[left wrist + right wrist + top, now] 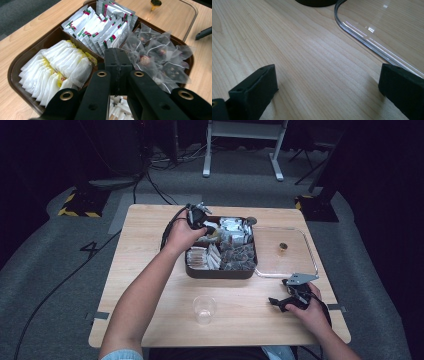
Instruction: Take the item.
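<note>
The left gripper hangs over a brown tray of tea sachets, fingers pressed together, apparently empty, their tips hiding what lies beneath. The right gripper rests wide open on the counter, a clear lid just beyond its fingers.

I am seeing the pale wood-grain desk carrying a dark brown tray. Inside it white packets are showing yellow tags, and others red and green stripes. Clear pouches are showing dark contents. My left claw is showing matte black with brass rivets.
</note>
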